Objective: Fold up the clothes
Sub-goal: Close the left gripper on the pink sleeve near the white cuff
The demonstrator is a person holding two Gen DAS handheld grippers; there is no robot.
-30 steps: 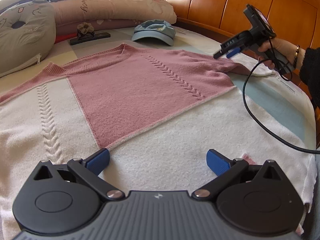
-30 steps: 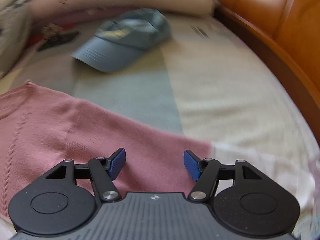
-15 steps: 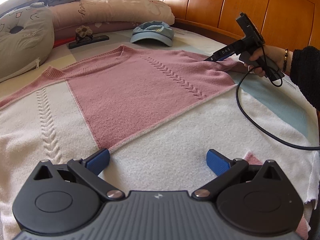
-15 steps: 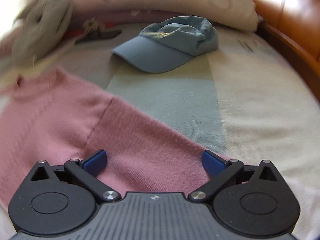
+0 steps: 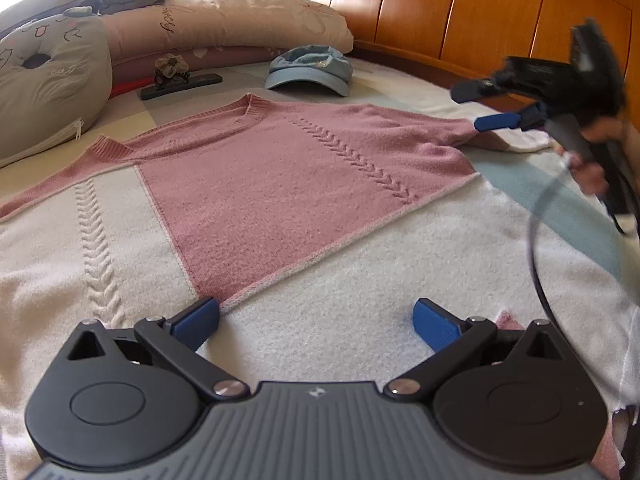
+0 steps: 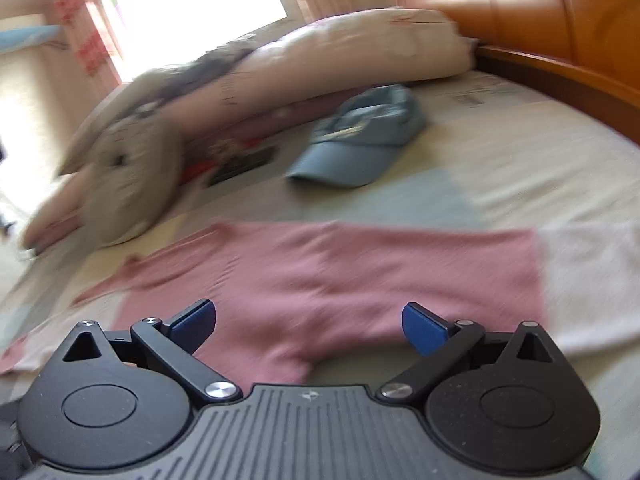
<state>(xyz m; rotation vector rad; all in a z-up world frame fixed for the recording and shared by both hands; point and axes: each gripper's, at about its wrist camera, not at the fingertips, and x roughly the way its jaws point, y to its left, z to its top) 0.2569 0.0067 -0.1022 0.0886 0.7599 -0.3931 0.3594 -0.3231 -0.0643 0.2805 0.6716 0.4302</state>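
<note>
Bedspread (image 5: 400,92); sweater (image 5: 280,184) neckline toward pillows (image 5: 240,20)

I see one garment, a knitted sweater (image 5: 280,184) in pink and cream, lying flat and face up on the bed (image 5: 420,92). Its pink panel forms a wide wedge that runs from the ribbed V-neck (image 5: 248,106) down to a point near my left camera, with cream knit on both sides. A raised cable braid runs down the pink part and another down the cream part. The pink sleeve (image 6: 420,264) stretches out sideways toward the headboard side, ending in a cream cuff (image 5: 528,140). Nothing is folded yet.
</note>
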